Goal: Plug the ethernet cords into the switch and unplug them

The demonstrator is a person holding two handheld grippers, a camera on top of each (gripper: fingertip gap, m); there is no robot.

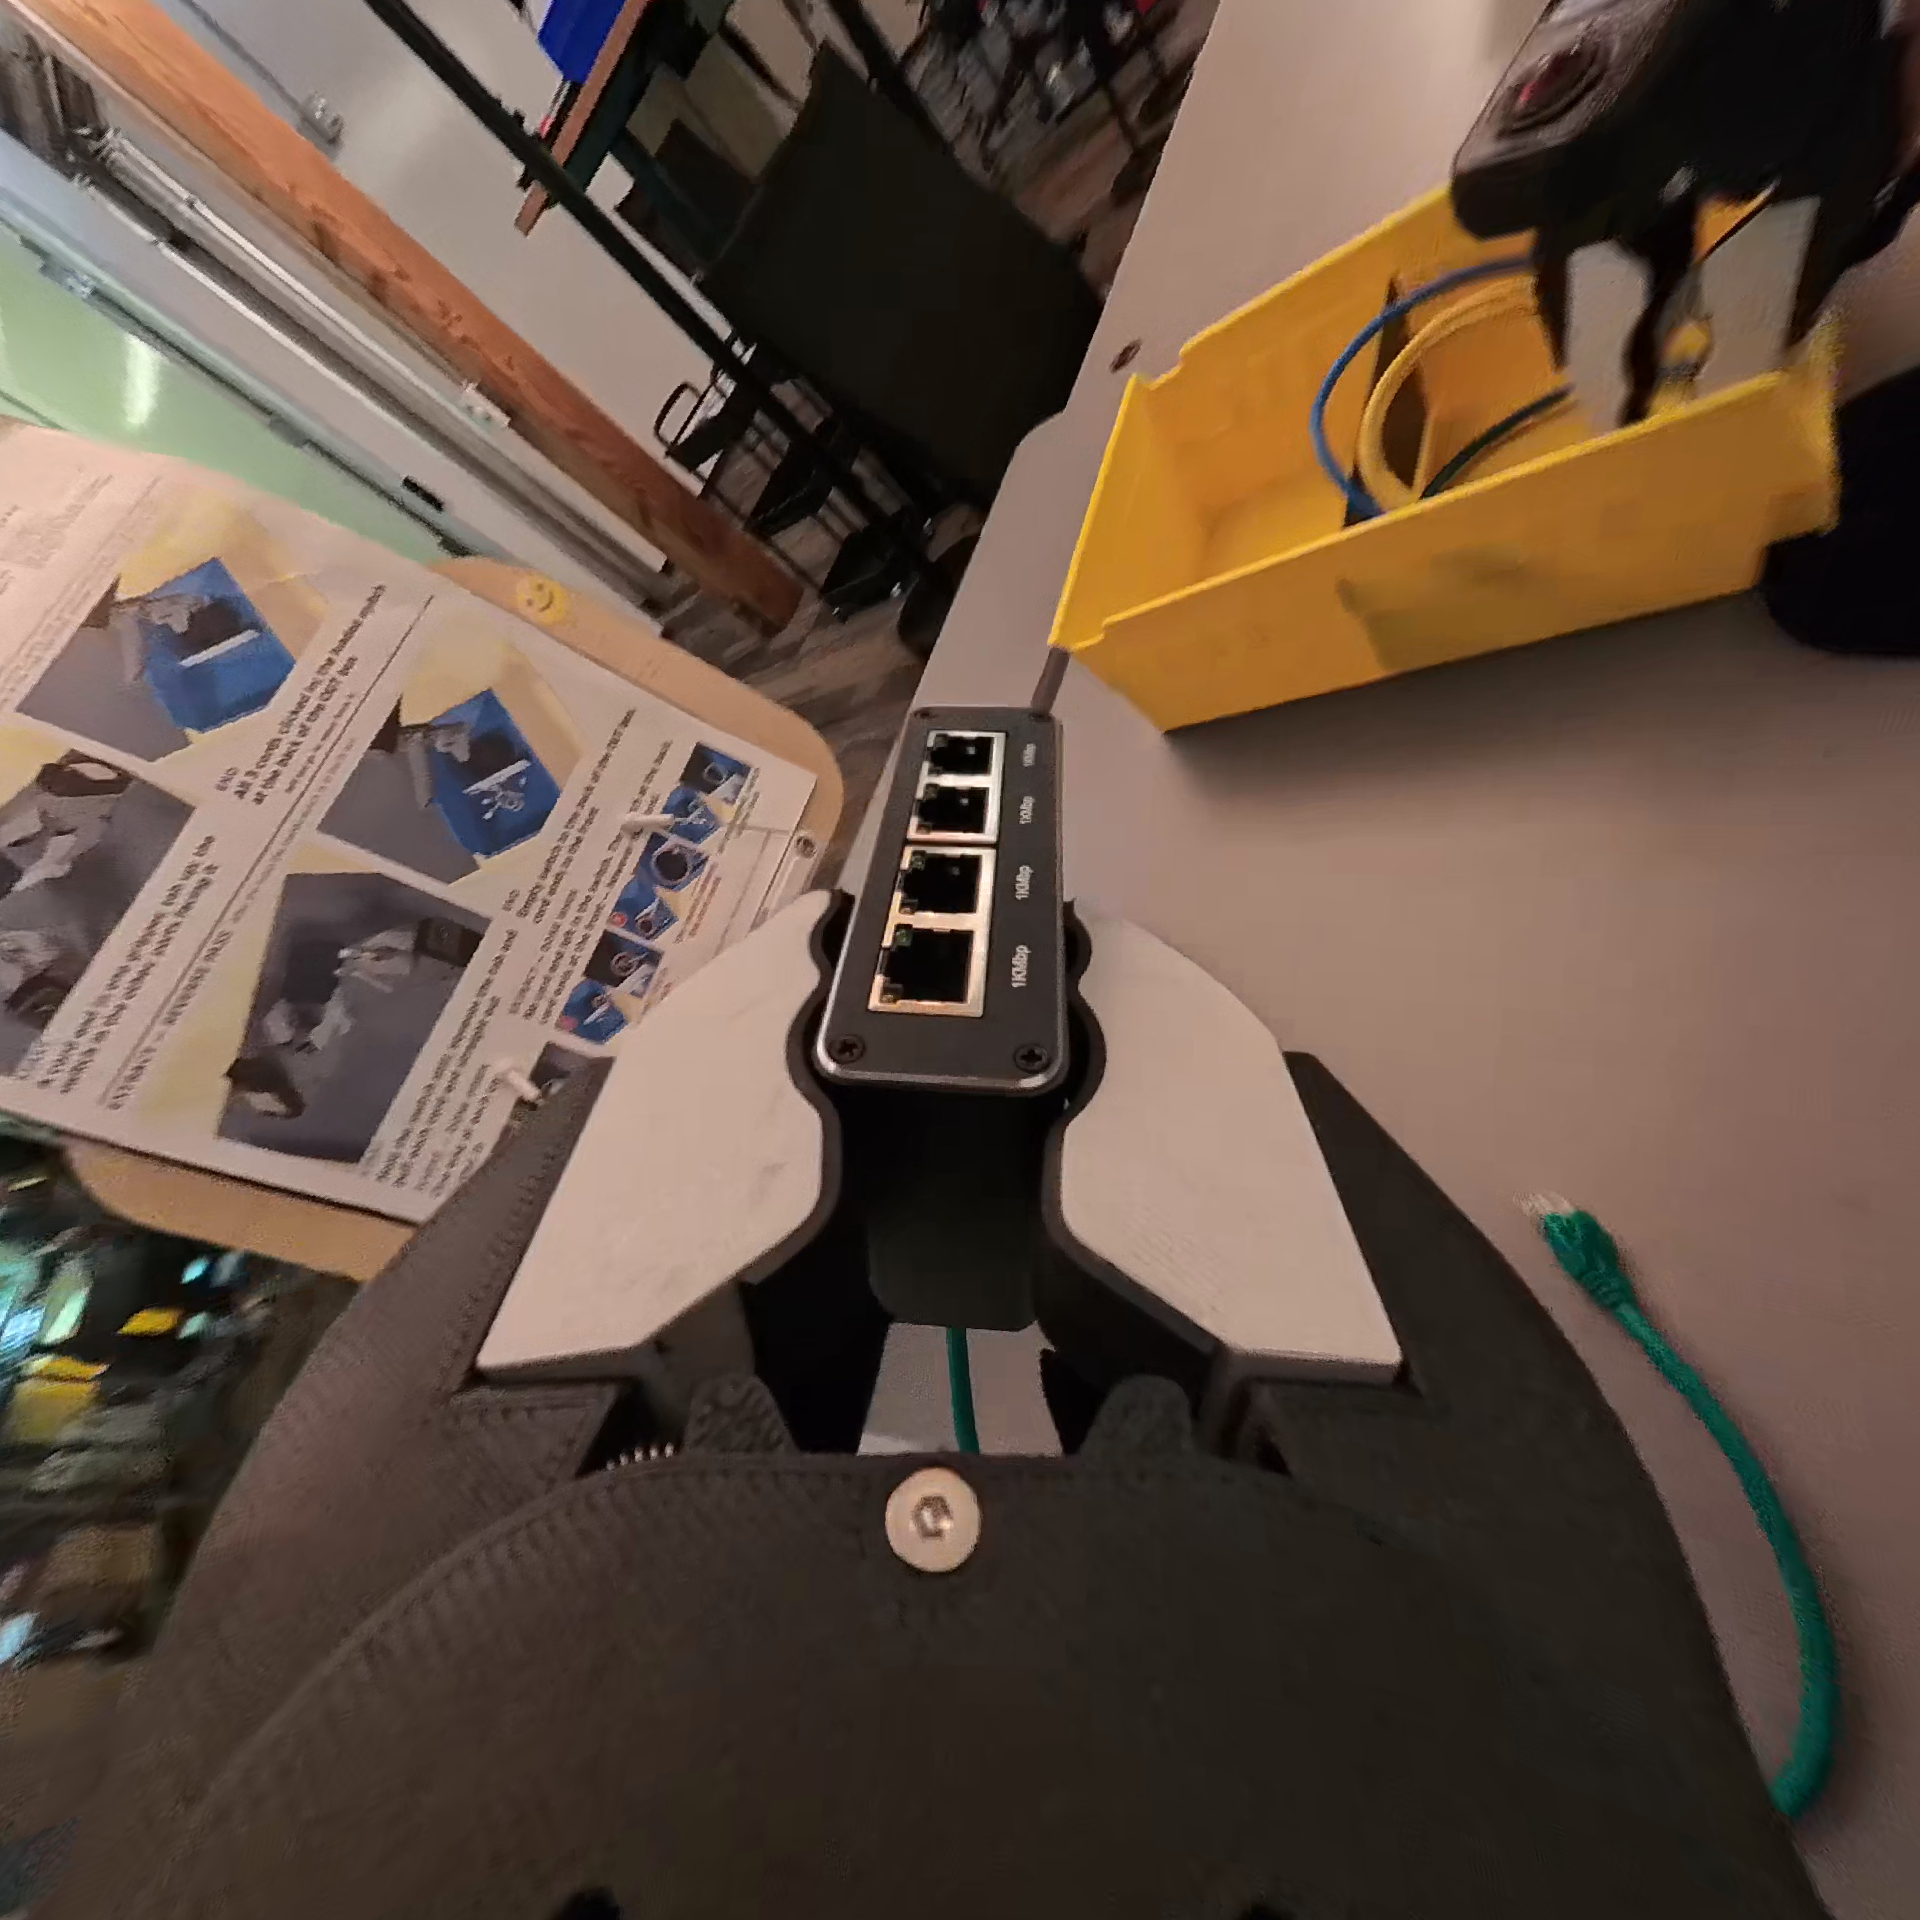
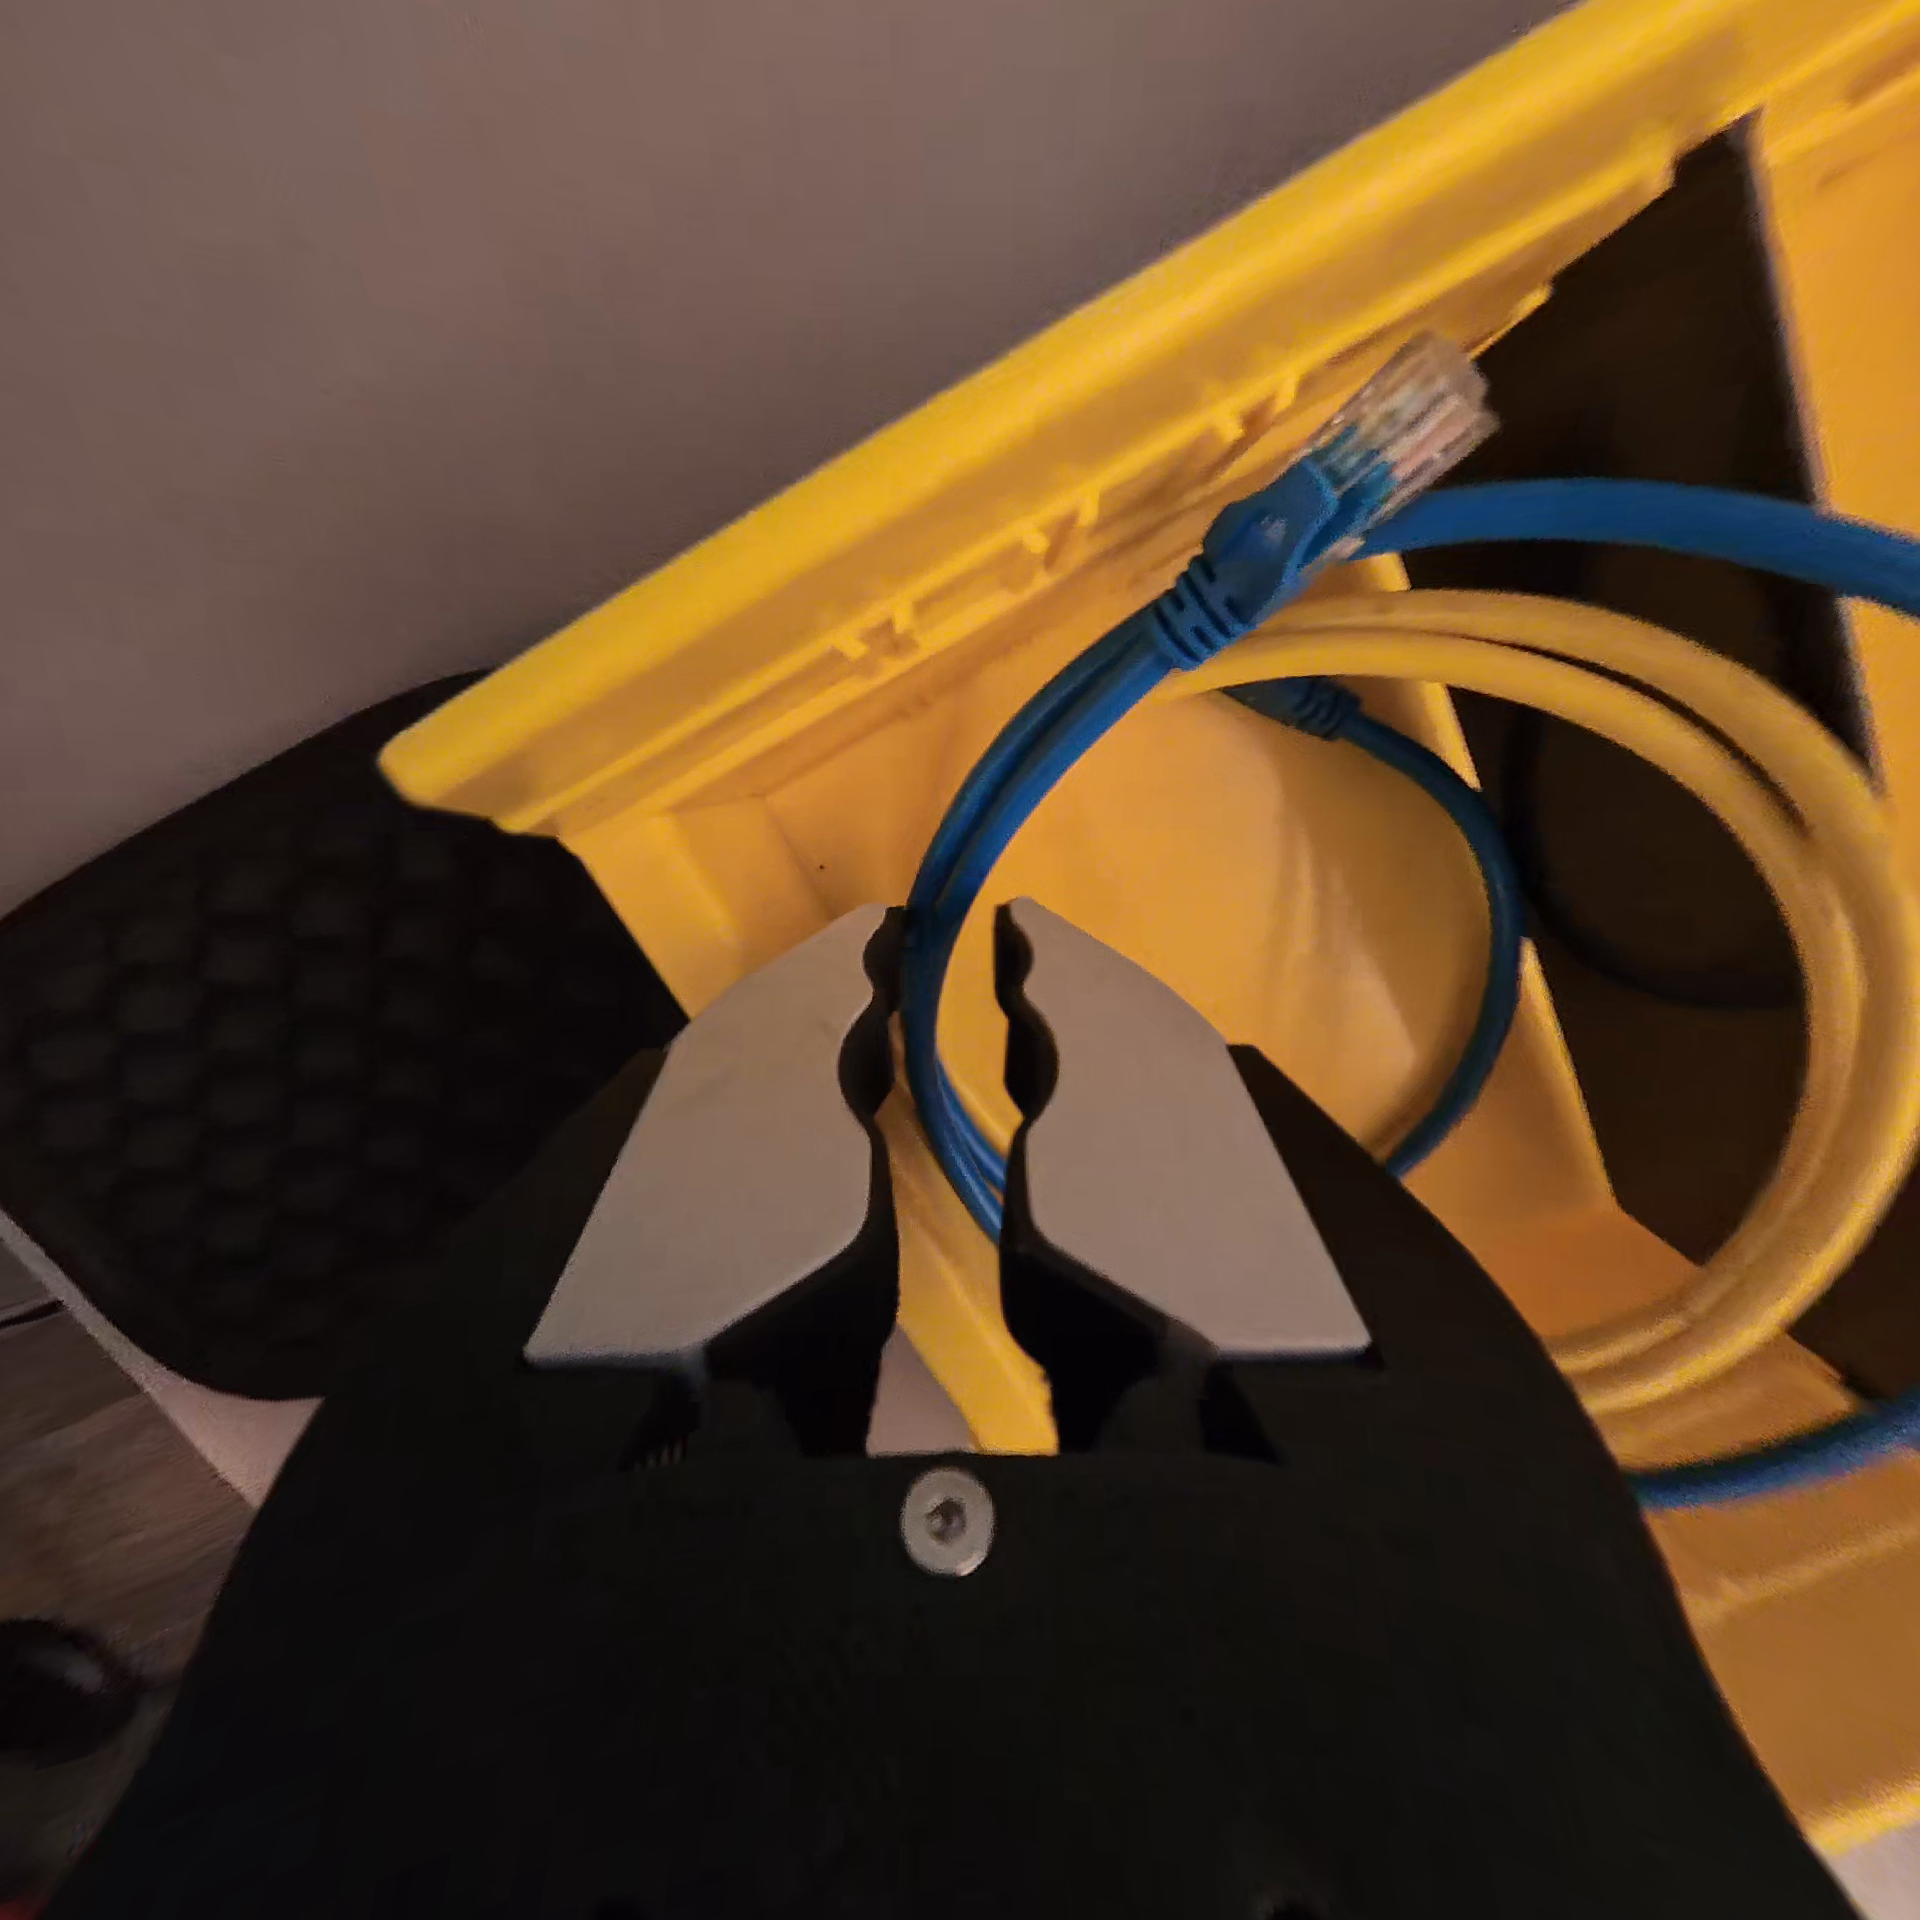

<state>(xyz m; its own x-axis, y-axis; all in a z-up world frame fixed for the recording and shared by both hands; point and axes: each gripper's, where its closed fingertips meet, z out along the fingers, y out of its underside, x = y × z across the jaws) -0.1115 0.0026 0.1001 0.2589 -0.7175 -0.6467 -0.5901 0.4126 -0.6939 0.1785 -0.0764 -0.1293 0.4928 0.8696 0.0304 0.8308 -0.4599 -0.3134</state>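
Two sets of fingers — the left gripper (image 1: 943, 1023) clamps the switch (image 1: 948, 894), its long axis pointing away, ports up, above the bench (image 1: 1455, 935); the right gripper (image 2: 948, 971), slightly parted, straddles the blue cord (image 2: 940, 1018) in the yellow bin (image 2: 831, 582).

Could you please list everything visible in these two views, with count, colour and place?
switch: one, black, four empty ports, held in the left gripper's jaws.
bin: one, yellow, on the table beyond the switch.
blue cord: one, coiled in the bin, a strand between the right gripper's jaws.
yellow cord: one, coiled in the bin.
green cord: one, lying loose on the table, right of the switch.
table: one, grey.
instruction sheet: one, white with photos, on a tan board at left.
left gripper: black with white fingers, shut on the switch.
right gripper: same build, open around the blue cord.
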